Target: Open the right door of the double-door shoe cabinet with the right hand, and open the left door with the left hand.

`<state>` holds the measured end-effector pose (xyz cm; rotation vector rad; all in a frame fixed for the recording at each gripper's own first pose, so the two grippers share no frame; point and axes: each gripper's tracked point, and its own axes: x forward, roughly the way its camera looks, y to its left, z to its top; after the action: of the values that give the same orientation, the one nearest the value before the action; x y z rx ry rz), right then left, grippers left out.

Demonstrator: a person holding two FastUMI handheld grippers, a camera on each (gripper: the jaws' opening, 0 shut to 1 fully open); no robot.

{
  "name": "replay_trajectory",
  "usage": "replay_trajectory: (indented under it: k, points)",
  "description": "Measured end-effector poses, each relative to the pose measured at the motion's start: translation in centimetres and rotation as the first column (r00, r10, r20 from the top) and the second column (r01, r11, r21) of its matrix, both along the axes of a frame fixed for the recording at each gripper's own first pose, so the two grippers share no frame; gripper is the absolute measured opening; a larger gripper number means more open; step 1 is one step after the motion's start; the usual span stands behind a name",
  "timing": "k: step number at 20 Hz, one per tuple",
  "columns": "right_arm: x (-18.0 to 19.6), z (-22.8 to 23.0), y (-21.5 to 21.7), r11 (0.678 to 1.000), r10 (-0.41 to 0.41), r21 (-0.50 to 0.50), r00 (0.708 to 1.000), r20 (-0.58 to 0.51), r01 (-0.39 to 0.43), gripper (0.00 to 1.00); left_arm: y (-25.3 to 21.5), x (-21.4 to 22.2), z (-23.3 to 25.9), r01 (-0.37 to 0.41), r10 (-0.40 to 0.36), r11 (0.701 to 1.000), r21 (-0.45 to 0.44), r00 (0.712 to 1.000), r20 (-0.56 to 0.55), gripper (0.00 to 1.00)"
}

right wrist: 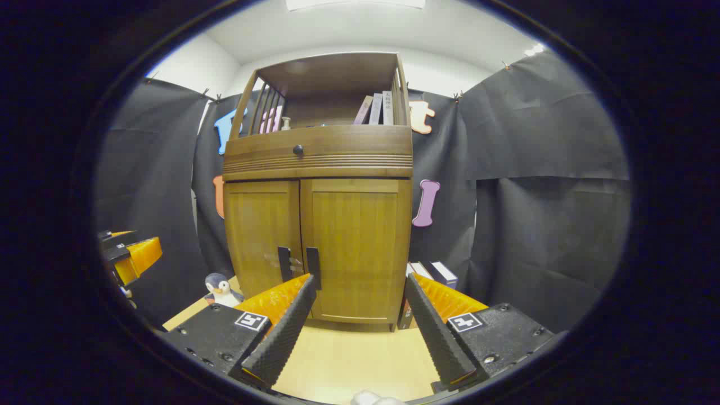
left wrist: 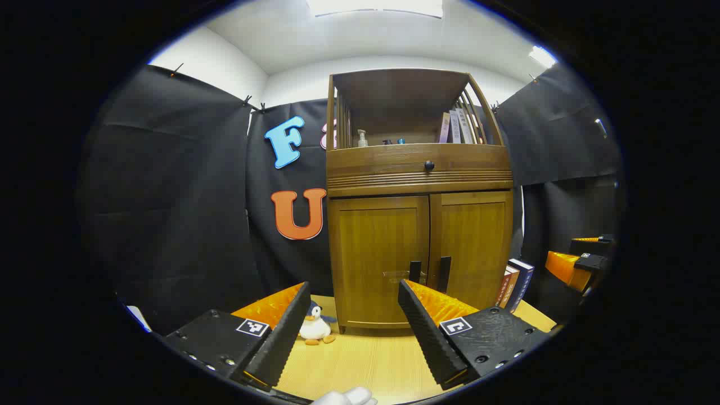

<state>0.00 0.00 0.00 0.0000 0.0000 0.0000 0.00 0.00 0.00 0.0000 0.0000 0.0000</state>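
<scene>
A wooden shoe cabinet (left wrist: 419, 185) (right wrist: 320, 185) stands on a light tabletop, both lower doors closed. The left door (left wrist: 379, 253) (right wrist: 261, 236) and right door (left wrist: 472, 247) (right wrist: 354, 247) each carry a dark vertical handle (left wrist: 415, 271) (right wrist: 313, 268) by the centre seam. My left gripper (left wrist: 351, 329) is open, a short way in front of the left door, nothing between its fingers. My right gripper (right wrist: 360, 323) is open too, in front of the right door. Each view also shows the other gripper (left wrist: 579, 261) (right wrist: 126, 253) off to the side.
A small penguin toy (left wrist: 315, 326) (right wrist: 220, 289) sits at the cabinet's left foot. Several books (left wrist: 514, 284) (right wrist: 430, 281) lean against its right side. The upper shelf holds a pump bottle (left wrist: 363, 138) and books (right wrist: 376, 109). A drawer knob (left wrist: 429, 165) sits above the doors.
</scene>
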Motion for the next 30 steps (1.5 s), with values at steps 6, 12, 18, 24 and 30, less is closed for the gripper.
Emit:
replay_trajectory:
  k: [6, 12, 18, 24, 30]
  points:
    - [-0.3, -0.1, 0.0, 0.999, -0.033, -0.004, 0.999, -0.004, 0.033, 1.00, -0.2, 0.6, -0.2, 0.028, -0.029, 1.000, -0.011, 1.000, -0.004, 0.94]
    - [-0.2, 0.0, 0.1, 0.999, -0.046, -0.007, 0.999, 0.003, 0.046, 1.00, 0.2, 1.4, -0.7, 0.043, -0.043, 0.999, -0.015, 0.999, -0.014, 0.95]
    - [1.8, -0.3, 1.4, 0.999, -0.039, -0.023, 0.999, 0.005, 0.039, 1.00, 1.2, 1.9, -1.2, 0.055, -0.056, 0.998, -0.020, 0.998, -0.029, 0.95]
    - [7.0, -1.7, 4.8, 0.998, -0.024, -0.063, 1.000, 0.013, 0.025, 1.00, 3.2, 1.2, -1.3, 0.032, -0.033, 0.999, -0.020, 0.999, -0.039, 0.95]
    - [14.4, -4.0, 9.0, 0.998, 0.022, -0.056, 0.999, -0.026, -0.023, 1.00, 5.0, 0.1, -0.9, -0.006, 0.006, 1.000, 0.007, 0.999, -0.033, 0.95]
